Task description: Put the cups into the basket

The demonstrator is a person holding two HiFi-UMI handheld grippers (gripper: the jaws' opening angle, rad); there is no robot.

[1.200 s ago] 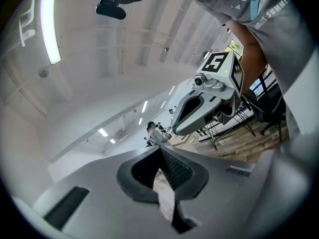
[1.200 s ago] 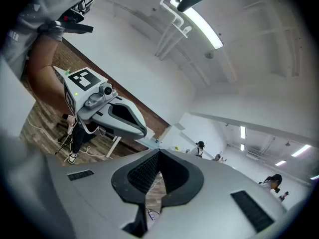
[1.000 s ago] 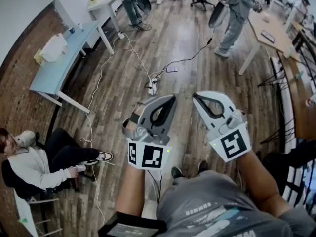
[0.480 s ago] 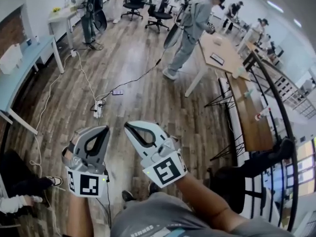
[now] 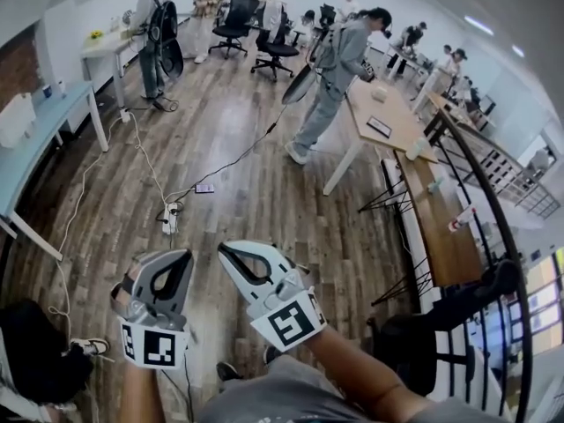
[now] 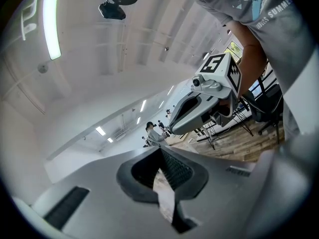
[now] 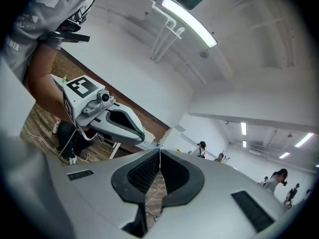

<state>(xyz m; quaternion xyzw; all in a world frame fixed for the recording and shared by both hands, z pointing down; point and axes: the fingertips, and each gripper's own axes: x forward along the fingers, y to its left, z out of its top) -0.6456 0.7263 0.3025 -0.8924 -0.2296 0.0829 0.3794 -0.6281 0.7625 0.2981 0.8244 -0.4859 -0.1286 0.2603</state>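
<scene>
Above the wood floor, left hand-held gripper and right hand-held gripper hang clenched, empty.

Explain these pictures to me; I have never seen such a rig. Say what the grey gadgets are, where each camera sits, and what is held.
No robot here: a person holds a handheld gripper in each hand. The head view looks down from the person's head at the left gripper and right gripper above a wooden floor. Each gripper view looks along that gripper's own jaws, here tilted up toward the ceiling. Both pairs of jaws are shut, with nothing between them. No cups or basket show anywhere.
</scene>
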